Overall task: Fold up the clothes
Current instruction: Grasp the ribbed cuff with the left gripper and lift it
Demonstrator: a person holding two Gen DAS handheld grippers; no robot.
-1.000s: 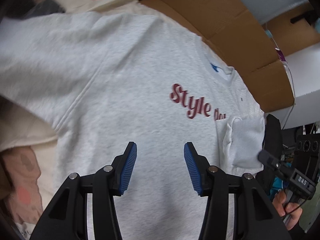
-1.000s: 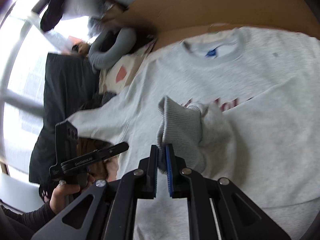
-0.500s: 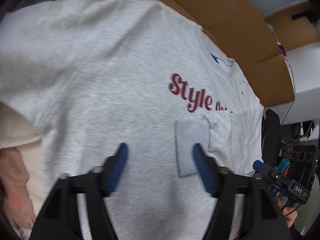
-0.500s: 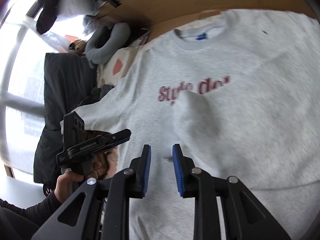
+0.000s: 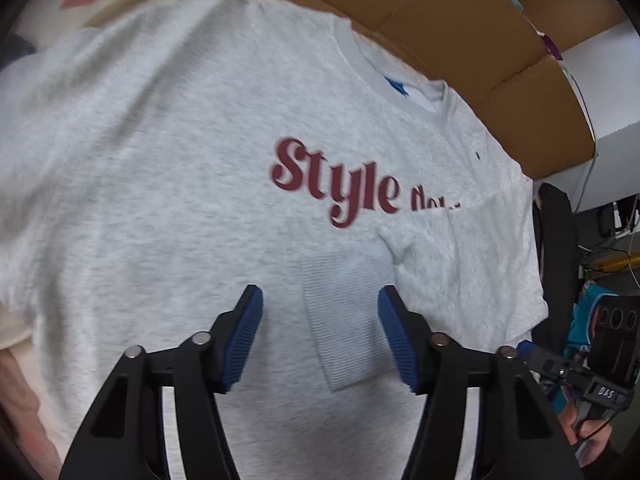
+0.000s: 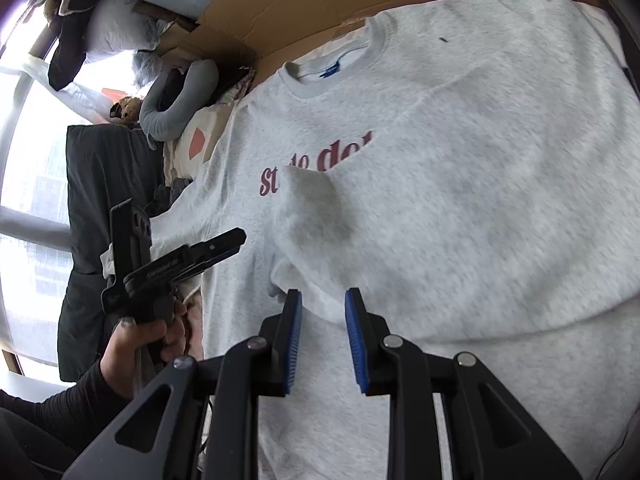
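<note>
The grey sweatshirt (image 5: 168, 184) lies face up on flattened cardboard (image 5: 460, 28), one sleeve folded across the chest so its ribbed cuff (image 5: 348, 320) sits under the red lettering. The left gripper (image 5: 320, 336) hangs over that cuff, jaws wide but just been narrowing, nothing pinched. The right gripper (image 6: 322, 340) is a narrow gap, empty, over the folded sleeve.

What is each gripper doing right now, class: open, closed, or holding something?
Left gripper: open, holding nothing, above the sweatshirt cuff.
Right gripper: open, holding nothing.

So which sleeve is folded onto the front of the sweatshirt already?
The right gripper's side sleeve: its ribbed cuff lies on the sweatshirt below the red lettering. The other sleeve lies spread outward.
</note>
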